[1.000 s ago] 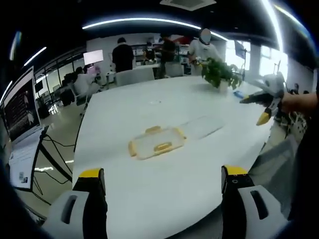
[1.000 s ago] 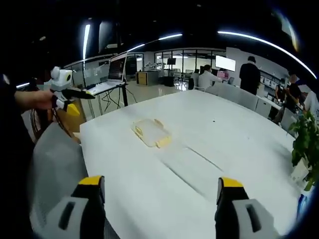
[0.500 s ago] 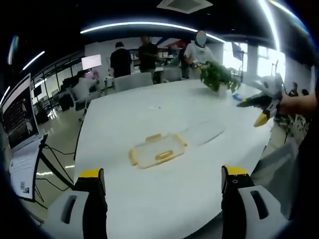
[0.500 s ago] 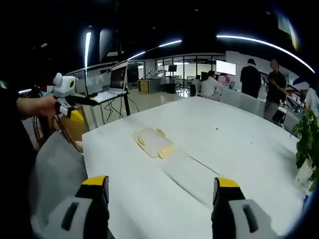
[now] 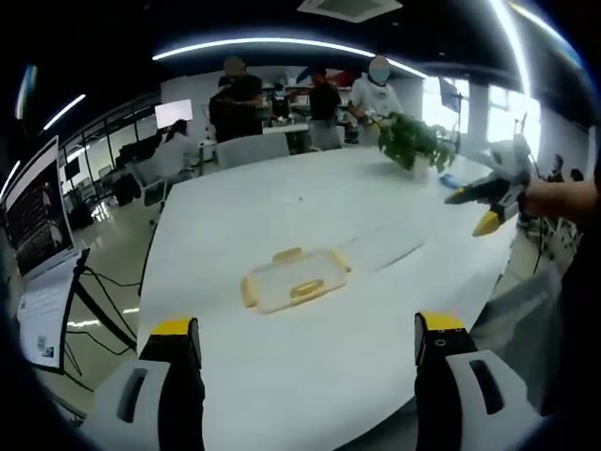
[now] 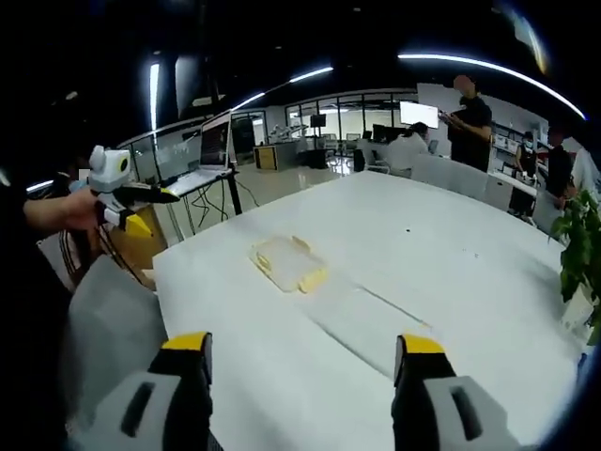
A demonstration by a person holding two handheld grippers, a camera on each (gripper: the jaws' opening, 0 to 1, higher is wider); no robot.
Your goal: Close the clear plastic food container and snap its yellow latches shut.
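Observation:
A clear plastic container (image 5: 293, 279) with yellow latches sits on the white table (image 5: 282, 207); it also appears in the right gripper view (image 6: 289, 264). A flat clear lid (image 5: 380, 248) lies on the table just beside it, faint in the right gripper view (image 6: 366, 318). My left gripper (image 5: 307, 325) is open, held well short of the container, near the table edge. My right gripper (image 6: 303, 342) is open too, also back from it. Each gripper appears in the other's view, held by a hand off the table's side: the right gripper (image 5: 490, 191) and the left gripper (image 6: 120, 191).
A potted plant (image 5: 413, 139) stands at the table's far end, also seen at the right edge (image 6: 580, 252). Grey chairs (image 6: 103, 319) flank the table edge. A laptop on a stand (image 6: 208, 150) and a monitor (image 5: 36, 209) are off the table. People stand beyond the far end.
Both views have shifted only slightly with the hands. The container and lid lie where they were. People in the background have walked about. Both grippers stay open.

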